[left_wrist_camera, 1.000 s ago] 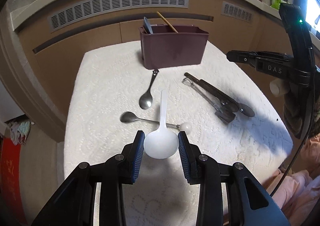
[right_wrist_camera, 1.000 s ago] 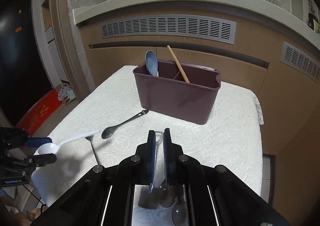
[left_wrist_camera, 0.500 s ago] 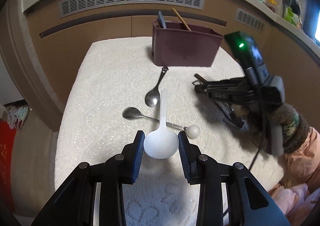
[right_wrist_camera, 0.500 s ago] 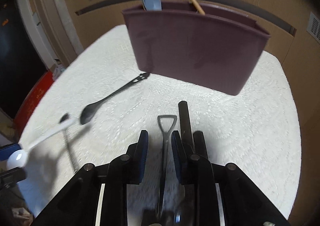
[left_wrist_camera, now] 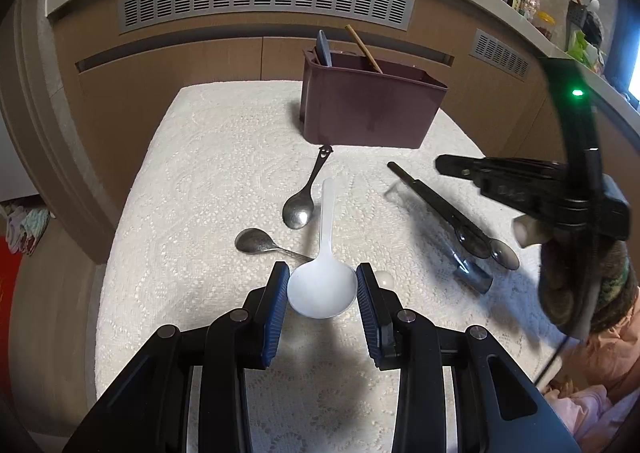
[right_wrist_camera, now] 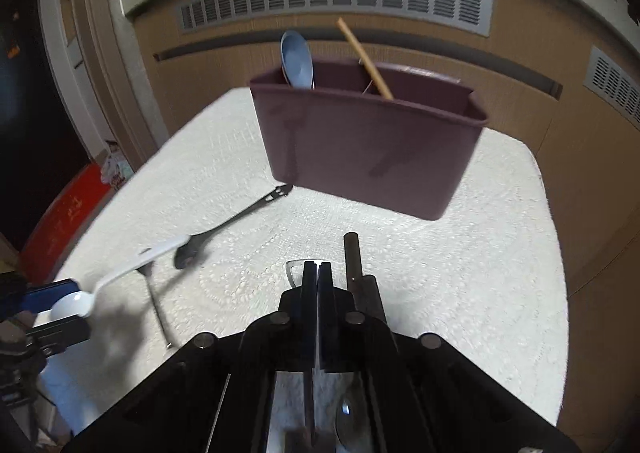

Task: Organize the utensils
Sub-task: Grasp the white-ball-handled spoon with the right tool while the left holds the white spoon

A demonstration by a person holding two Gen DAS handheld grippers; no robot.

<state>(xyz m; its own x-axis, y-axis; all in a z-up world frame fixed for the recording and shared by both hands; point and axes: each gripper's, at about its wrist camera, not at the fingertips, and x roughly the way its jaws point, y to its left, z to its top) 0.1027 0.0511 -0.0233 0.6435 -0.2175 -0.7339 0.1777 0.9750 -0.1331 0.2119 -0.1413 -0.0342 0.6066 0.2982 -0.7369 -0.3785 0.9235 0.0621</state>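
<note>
My left gripper [left_wrist_camera: 322,285] is shut on the bowl of a white plastic spoon [left_wrist_camera: 323,273], handle pointing away toward the maroon utensil caddy [left_wrist_camera: 370,109]. It also shows in the right wrist view [right_wrist_camera: 120,281]. My right gripper [right_wrist_camera: 318,273] is shut on the metal handle of a small spatula [right_wrist_camera: 296,267], lifted above the table; in the left wrist view the spatula [left_wrist_camera: 472,277] looks blurred. The caddy [right_wrist_camera: 368,157] holds a blue spoon [right_wrist_camera: 297,60] and a wooden chopstick [right_wrist_camera: 364,59].
Two metal spoons [left_wrist_camera: 304,197] [left_wrist_camera: 260,243] lie on the white textured cloth [left_wrist_camera: 208,181]. A dark utensil with a black handle [left_wrist_camera: 432,201] and another spoon [left_wrist_camera: 504,253] lie on the right. Wooden cabinets with vents stand behind the table.
My right gripper closed on the spatula handle and rose from the cloth. My left gripper kept its hold on the white spoon, moving little.
</note>
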